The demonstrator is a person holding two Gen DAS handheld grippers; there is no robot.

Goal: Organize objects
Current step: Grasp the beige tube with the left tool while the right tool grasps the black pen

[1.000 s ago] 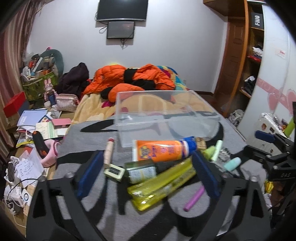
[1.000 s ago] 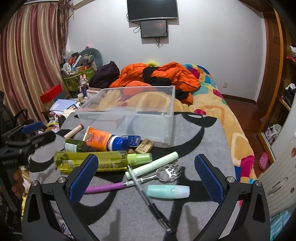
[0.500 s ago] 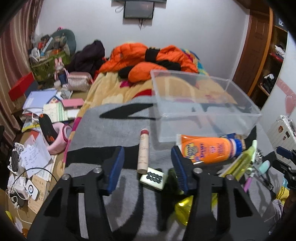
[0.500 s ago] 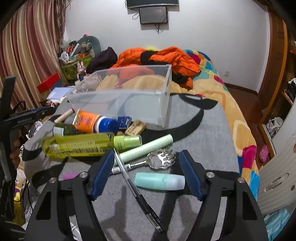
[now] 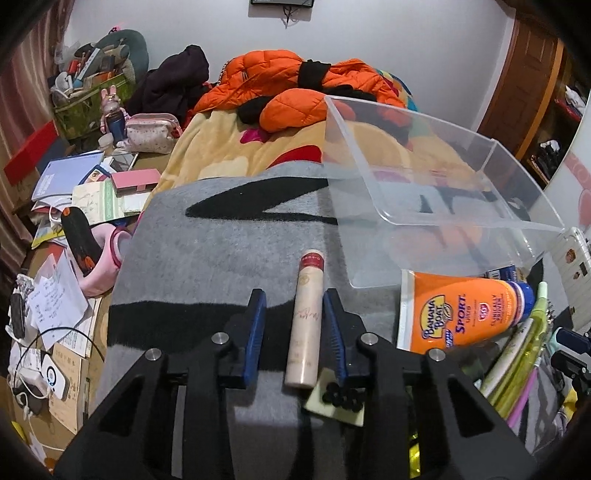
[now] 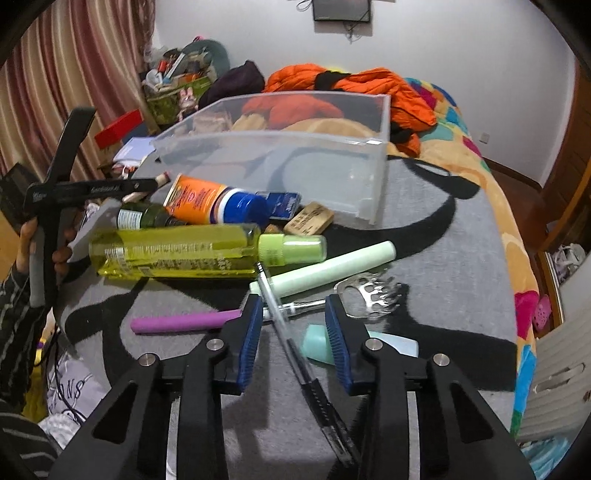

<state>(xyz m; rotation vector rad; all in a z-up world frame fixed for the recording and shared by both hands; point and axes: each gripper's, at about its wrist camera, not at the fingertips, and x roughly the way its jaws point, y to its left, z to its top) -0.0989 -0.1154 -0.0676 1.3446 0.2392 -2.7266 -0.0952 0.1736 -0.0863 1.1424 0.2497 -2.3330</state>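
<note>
Both tongs are gaping partly: my left gripper (image 5: 294,332) is straddling the beige tube (image 5: 307,320) without pinching, my right gripper (image 6: 294,332) is straddling the pen (image 6: 295,347). Beyond, the clear bin (image 6: 295,162) is sitting on the blanket (image 5: 229,243).

Ahead of the gripper, a plain white wall (image 5: 424,48) carries a dark flat screen (image 6: 341,10) high up; striped pink-and-cream curtains (image 6: 74,85) hang to the left, a brown wooden door (image 5: 524,81) stands to the right, and a bed with a patterned yellow bedspread (image 5: 236,147) lies between
</note>
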